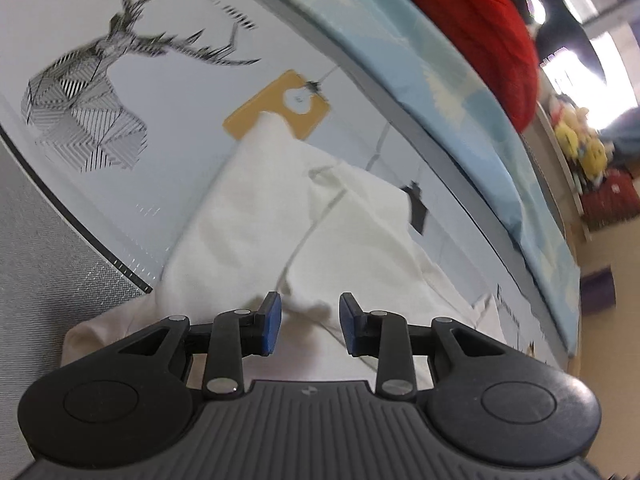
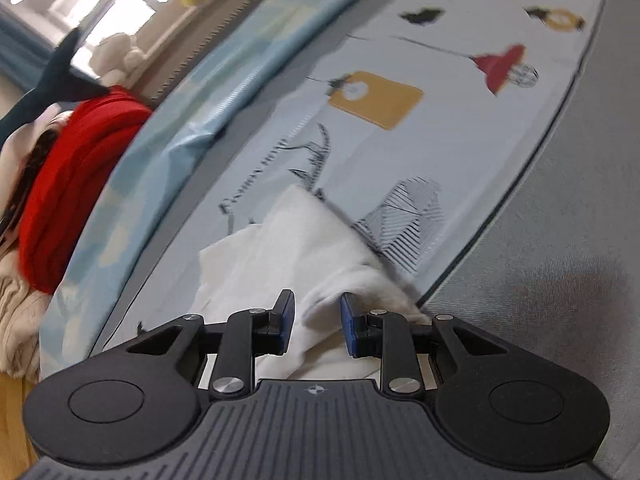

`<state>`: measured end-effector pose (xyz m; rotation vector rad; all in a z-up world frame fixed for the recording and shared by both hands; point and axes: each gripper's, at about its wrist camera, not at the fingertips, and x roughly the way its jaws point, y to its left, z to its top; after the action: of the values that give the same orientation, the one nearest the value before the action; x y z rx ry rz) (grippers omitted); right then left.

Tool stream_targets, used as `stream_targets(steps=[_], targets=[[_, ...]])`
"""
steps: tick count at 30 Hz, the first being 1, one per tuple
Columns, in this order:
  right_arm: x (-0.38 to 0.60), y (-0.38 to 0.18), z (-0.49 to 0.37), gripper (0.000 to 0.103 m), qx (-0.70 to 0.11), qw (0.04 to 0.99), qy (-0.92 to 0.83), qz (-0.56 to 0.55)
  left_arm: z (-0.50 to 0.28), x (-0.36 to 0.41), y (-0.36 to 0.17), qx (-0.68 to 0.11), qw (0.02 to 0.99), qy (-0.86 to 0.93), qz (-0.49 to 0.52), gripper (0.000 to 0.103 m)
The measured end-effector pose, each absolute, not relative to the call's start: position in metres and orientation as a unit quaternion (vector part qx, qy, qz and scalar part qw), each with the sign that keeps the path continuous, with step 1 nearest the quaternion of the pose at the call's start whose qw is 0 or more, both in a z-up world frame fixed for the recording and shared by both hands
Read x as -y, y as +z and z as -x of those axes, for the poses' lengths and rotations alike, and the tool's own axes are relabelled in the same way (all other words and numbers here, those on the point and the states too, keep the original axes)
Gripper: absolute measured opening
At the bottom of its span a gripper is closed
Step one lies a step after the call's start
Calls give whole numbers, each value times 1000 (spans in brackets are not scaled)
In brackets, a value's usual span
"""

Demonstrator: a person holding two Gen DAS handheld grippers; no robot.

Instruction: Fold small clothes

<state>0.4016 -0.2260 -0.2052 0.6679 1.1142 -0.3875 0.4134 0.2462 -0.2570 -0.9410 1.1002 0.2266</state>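
The white garment [image 1: 280,216] lies crumpled on the printed mat [image 1: 168,92]. The left hand-held gripper [image 1: 309,323] and right hand-held gripper [image 2: 317,323] both stand parted over cloth, gripping nothing. Each should probably pinch one edge layer only, then lift evenly.

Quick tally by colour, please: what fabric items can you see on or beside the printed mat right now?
White: 1, the white garment between the open jaws of the left gripper and the right gripper.
Red: 1, the red knit.
Beige: 1, the beige knit.
Total: 3.
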Motion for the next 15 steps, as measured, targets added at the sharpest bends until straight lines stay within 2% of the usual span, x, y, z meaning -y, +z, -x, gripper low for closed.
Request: stream_targets(steps=[5,7,8,9,12,15], targets=[[238,-219,-405,27,-528,751,-206,-339,-420,-247,-271,-514,731,112,436,35],[240,-222,-407,27,-532,746,-212,-342,-424,-244,-272,-517,736,113,423,29],[240,-223,-407,27,-533,743,-215,-343,-425,-243,-272,-520,737,117,415,17],[240,-225,-408,27,-535,741,-217,-343,-426,-243,-271,-524,740,122,404,10],[242,-229,-408,27,-540,733,-225,-348,-425,-242,-259,-518,756,121,382,7],[241,-229,-409,27,-541,731,-229,-347,-421,-241,-222,-476,798,115,352,6]])
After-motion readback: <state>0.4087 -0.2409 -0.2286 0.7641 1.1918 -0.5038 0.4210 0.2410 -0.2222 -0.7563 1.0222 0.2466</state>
